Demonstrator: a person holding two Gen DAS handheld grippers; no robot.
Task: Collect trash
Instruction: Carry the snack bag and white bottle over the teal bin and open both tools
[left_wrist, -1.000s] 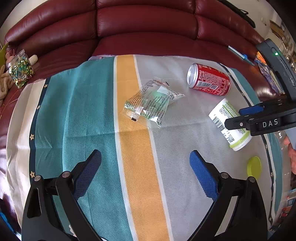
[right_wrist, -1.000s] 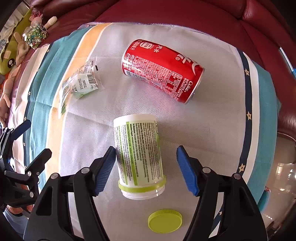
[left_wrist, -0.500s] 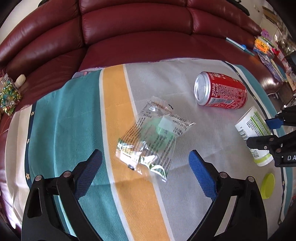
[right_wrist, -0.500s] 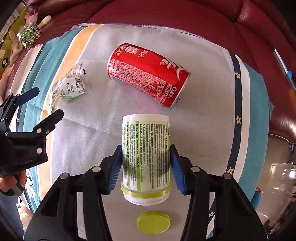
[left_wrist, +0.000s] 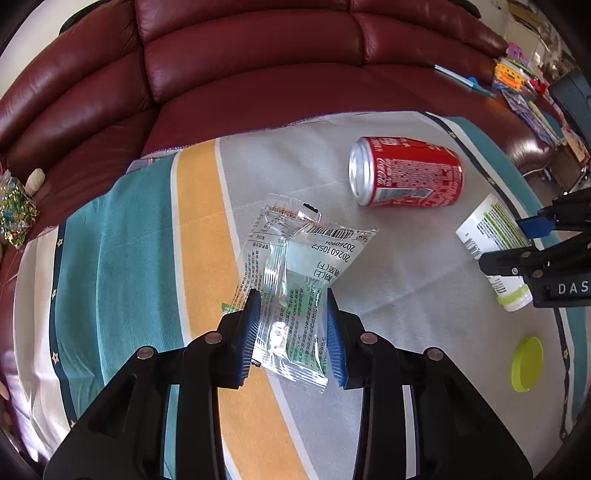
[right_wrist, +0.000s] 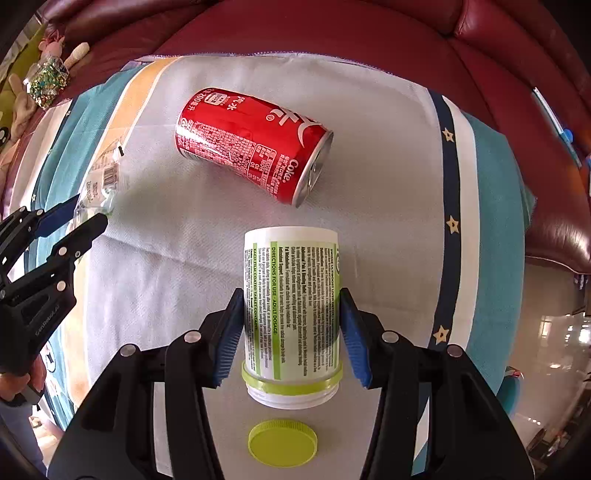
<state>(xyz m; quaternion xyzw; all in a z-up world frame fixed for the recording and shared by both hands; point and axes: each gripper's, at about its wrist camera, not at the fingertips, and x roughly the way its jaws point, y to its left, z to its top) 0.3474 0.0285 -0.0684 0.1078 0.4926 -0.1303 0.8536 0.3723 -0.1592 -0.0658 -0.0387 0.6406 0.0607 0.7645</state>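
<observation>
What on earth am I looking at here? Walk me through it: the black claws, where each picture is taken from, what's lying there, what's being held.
The black claws are hand-held grippers, one in each of a person's hands, each with a camera looking along its blue-padded fingers. One picture is from the left gripper, which is closed on a clear plastic wrapper. The other is from the right gripper, closed on a white bottle lying on its side without its cap. On the striped cloth, over a red leather sofa, also lie a red cola can and the yellow-green lid.
</observation>
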